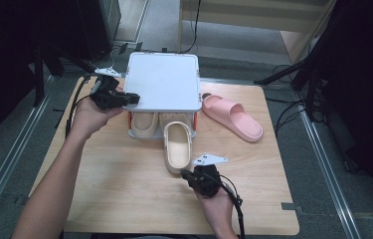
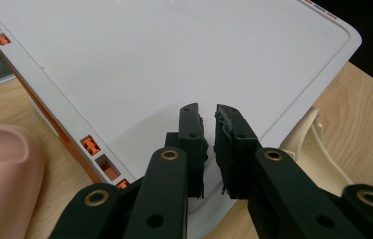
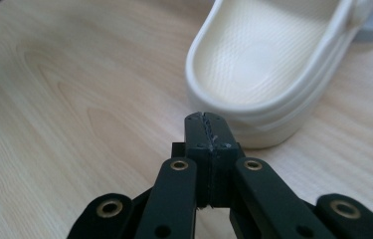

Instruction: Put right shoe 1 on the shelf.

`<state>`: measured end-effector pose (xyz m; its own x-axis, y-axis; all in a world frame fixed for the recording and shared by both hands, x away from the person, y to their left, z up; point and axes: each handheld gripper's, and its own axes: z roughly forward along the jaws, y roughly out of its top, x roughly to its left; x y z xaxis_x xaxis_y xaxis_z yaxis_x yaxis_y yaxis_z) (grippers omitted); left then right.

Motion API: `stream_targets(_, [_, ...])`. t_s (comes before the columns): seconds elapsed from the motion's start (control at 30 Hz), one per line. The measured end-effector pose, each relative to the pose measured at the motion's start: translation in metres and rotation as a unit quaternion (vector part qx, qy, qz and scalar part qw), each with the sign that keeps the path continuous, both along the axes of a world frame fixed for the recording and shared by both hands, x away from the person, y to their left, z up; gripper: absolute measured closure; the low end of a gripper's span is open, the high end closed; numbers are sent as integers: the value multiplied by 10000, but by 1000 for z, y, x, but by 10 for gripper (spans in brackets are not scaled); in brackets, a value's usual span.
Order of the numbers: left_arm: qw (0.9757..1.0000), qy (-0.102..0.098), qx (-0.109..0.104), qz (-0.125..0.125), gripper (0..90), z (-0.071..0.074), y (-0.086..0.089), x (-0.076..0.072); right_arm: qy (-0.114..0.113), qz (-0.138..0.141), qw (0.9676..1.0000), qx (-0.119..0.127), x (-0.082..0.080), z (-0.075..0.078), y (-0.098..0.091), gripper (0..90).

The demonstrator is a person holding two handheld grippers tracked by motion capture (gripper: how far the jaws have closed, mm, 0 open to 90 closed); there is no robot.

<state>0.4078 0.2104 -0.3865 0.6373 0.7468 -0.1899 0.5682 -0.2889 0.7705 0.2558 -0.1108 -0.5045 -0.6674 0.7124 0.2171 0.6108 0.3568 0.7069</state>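
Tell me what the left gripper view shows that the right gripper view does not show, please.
Left gripper view: a white lid with orange marks on its edge, a pink slipper, and the left gripper with a small gap between its fingers. Right gripper view: the heel of a cream clog lying on the table, and the right gripper with its fingers pressed together, nothing between them. Both: the wooden table and black fingers.

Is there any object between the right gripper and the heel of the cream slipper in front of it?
No. The right gripper, jaws shut on nothing, points at the cream slipper; between them lies bare wooden table.
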Motion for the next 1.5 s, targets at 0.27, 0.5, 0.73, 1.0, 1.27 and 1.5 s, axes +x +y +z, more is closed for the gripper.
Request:
stream_targets(0.27, [10000,6,-7,-10,813,0,0,0,162,85,9996,-213,5,-13,9,900])
stream_targets(0.5, [10000,16,-27,-19,813,0,1,0,176,76,9998,64,17,-7,14,900])
stream_targets(0.73, [10000,8,-37,-13,812,0,1,0,-13,109,9999,-11,34,2,25,900])
stream_targets(1.0, [10000,14,-53,-19,812,-1,1,0,-109,-3,9998,-166,63,4,33,900])
stream_targets(1.27, [10000,11,-53,-26,812,-1,1,0,-187,-17,9996,-212,93,6,40,900])
stream_targets(1.5, [10000,3,-57,-29,811,-1,1,0,-234,18,9992,-323,105,7,45,899])
